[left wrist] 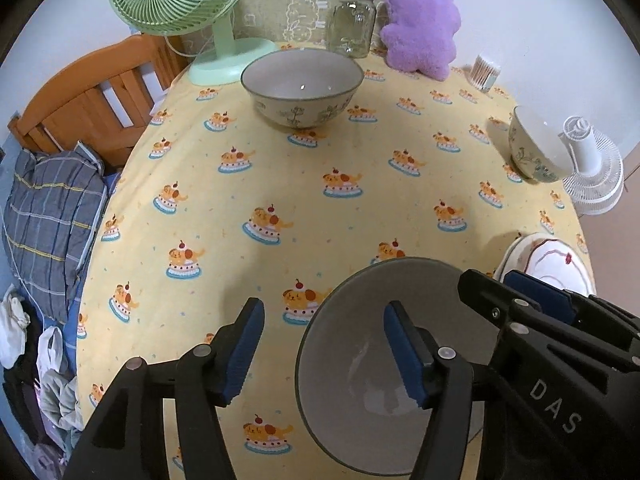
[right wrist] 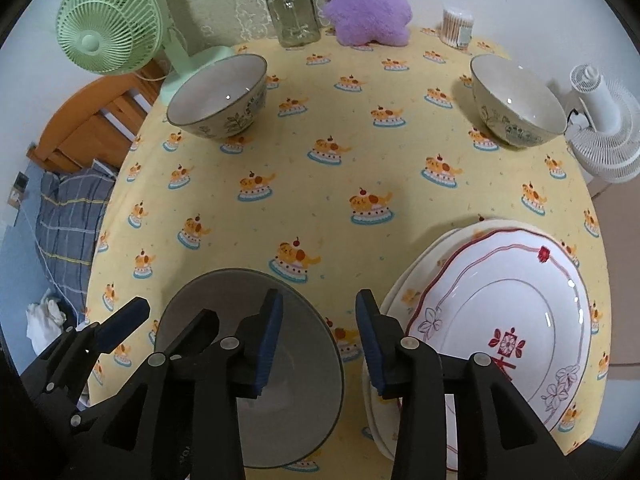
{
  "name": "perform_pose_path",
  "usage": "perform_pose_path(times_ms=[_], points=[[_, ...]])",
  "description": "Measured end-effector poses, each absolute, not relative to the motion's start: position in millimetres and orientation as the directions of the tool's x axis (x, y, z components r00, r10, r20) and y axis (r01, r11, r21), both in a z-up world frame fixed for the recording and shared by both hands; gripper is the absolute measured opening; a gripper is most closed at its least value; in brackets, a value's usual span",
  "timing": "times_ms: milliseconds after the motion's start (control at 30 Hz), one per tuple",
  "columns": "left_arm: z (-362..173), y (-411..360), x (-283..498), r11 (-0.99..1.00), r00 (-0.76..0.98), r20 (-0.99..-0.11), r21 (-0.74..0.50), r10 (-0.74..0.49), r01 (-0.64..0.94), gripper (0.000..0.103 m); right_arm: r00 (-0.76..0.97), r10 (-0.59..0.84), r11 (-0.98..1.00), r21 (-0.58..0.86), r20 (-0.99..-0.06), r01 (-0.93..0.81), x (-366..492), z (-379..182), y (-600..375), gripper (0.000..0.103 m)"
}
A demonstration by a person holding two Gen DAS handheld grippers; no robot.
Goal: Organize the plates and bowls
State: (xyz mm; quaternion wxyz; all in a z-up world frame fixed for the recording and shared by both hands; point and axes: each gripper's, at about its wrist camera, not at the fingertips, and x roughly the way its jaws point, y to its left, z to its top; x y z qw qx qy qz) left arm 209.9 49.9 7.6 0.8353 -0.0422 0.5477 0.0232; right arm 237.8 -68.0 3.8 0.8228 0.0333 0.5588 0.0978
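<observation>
Left gripper [left wrist: 324,354]: fingers part open, straddling the near-left rim of the grey bowl [left wrist: 360,392]. One pad hangs inside the bowl, the other outside over the cloth. Neither looks pressed to the rim; nothing held.

Right gripper [right wrist: 320,340]: fingers part open, narrower than the left. Left pad over the same grey bowl's right rim, right pad over the near-left edge of the plate stack [right wrist: 500,332]. No grip visible on either.

Grey bowl sits on the table [right wrist: 340,160] at the near edge, just left of the plates, apparently not touching them. Two flower-patterned bowls far off: one far left [right wrist: 218,98], one far right [right wrist: 516,102], well apart.

Handling, as judged: all glazed ceramic, so stiff, slick, chip-prone, moderately heavy. Bowls best pinched across the rim wall, one pad in, one out. Plates lie flat and thin; only the raised lip offers a hold. Set pieces down gently when nesting.
</observation>
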Motion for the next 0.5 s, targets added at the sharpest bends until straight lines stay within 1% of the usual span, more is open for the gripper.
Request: perform_pose_path(times_ms=[133,200,267,500], points=[[19,52,212,0.996,0.425,-0.905,-0.060,-0.023,-0.073,0.064,0.388,0.192,0.980,0.160,-0.902,-0.115,238,17,-68,0.044],[26,55,215,0.996,0.440,-0.897,-0.064,-0.030,-0.062,0.064,0.406,0.177,0.984,0.151,-0.896,-0.095,240,24,-68,0.049],[32,58,219,0.996,0.458,-0.888,-0.068,-0.039,-0.049,0.064,0.425,0.168,0.986,0.151,-0.889,-0.075,241,31,-67,0.053],[54,72,240,0.998,0.514,-0.855,-0.066,-0.066,0.017,0.065,0.501,0.144,0.990,0.128,-0.854,-0.065,256,57,-53,0.054]])
